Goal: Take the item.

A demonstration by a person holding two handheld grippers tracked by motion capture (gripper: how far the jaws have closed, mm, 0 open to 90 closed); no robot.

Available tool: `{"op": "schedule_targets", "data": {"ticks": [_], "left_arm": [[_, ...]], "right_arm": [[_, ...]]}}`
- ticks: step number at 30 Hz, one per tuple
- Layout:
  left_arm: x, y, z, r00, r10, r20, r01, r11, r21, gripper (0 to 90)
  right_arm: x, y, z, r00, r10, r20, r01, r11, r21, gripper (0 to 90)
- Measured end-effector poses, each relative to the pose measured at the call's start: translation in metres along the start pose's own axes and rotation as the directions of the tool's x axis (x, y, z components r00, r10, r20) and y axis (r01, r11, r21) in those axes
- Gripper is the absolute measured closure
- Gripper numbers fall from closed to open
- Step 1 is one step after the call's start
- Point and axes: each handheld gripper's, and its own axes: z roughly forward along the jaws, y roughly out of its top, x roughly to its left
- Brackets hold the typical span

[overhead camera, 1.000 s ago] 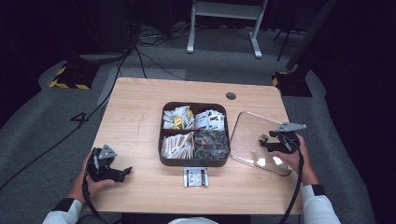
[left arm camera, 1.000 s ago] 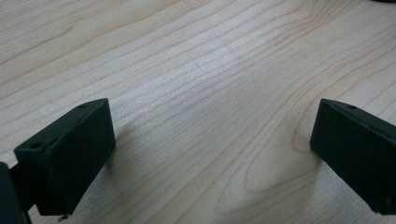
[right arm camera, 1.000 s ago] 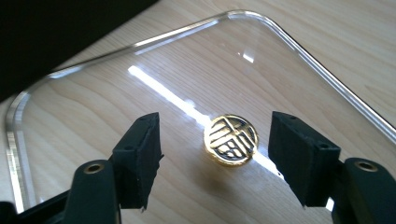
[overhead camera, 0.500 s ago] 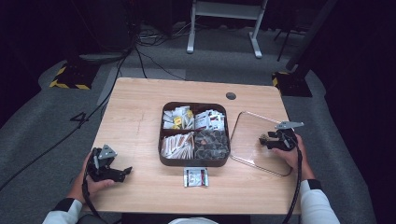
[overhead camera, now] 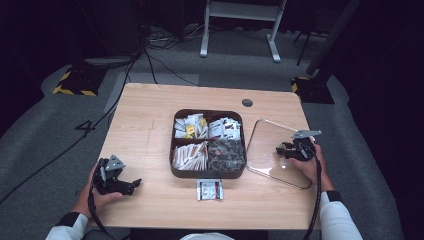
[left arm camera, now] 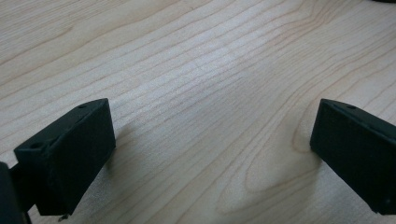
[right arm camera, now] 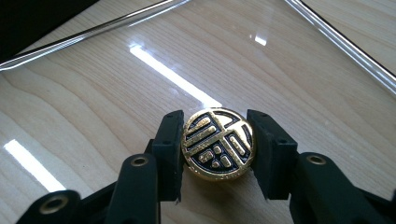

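Gripping the gold knob (right arm camera: 217, 143) of the clear lid (overhead camera: 272, 150), likely as its handle, the right gripper (overhead camera: 292, 150) stood closed beside the open box (overhead camera: 208, 172), while the left gripper (overhead camera: 117, 182) rested wide open and empty on the table (overhead camera: 150, 115).

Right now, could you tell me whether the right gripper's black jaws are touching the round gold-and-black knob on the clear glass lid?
Touching. In the right gripper view, the right gripper has both jaws pressed against opposite sides of the knob, with no gap visible.
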Motion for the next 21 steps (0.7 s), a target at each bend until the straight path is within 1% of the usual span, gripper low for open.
{"op": "schedule_targets", "data": {"ticks": [3,5,7,12,14,17,19,21], "left_arm": [[0.0,0.0,0.0,1.0,0.001,0.0,-0.001,1.0,0.0,0.2],[0.0,0.0,0.0,1.0,0.001,0.001,-0.001,1.0,0.002,0.2],[0.0,0.0,0.0,1.0,0.0,0.001,0.0,1.0,0.002,0.2],[0.0,0.0,0.0,1.0,0.0,0.001,0.0,1.0,0.0,0.2],[0.0,0.0,0.0,1.0,0.0,0.0,0.0,1.0,0.0,0.3],[0.0,0.0,0.0,1.0,0.0,0.0,0.0,1.0,0.0,0.3],[0.0,0.0,0.0,1.0,0.001,0.001,-0.001,1.0,0.0,0.2],[0.0,0.0,0.0,1.0,0.0,0.0,0.0,1.0,0.0,0.2]], "right_arm": [[0.0,0.0,-0.001,0.9999,0.001,0.014,-0.001,1.0,0.003,58.9],[-0.001,0.0,-0.001,0.9999,0.003,0.011,-0.003,1.0,0.005,58.9],[-0.001,0.0,-0.002,0.9998,0.0,0.017,0.0,1.0,0.008,58.9],[-0.002,0.002,-0.008,1.0,0.002,0.01,-0.002,1.0,-0.005,59.0],[-0.002,0.003,-0.013,1.0,0.005,0.007,-0.005,1.0,-0.018,59.0],[-0.002,0.007,-0.023,0.9991,-0.015,0.039,0.016,0.999,-0.028,59.0],[-0.003,0.009,-0.029,0.9992,-0.013,0.038,0.015,0.999,-0.033,59.0],[-0.005,0.011,-0.034,0.9993,-0.009,0.036,0.011,0.999,-0.051,59.0]]}}
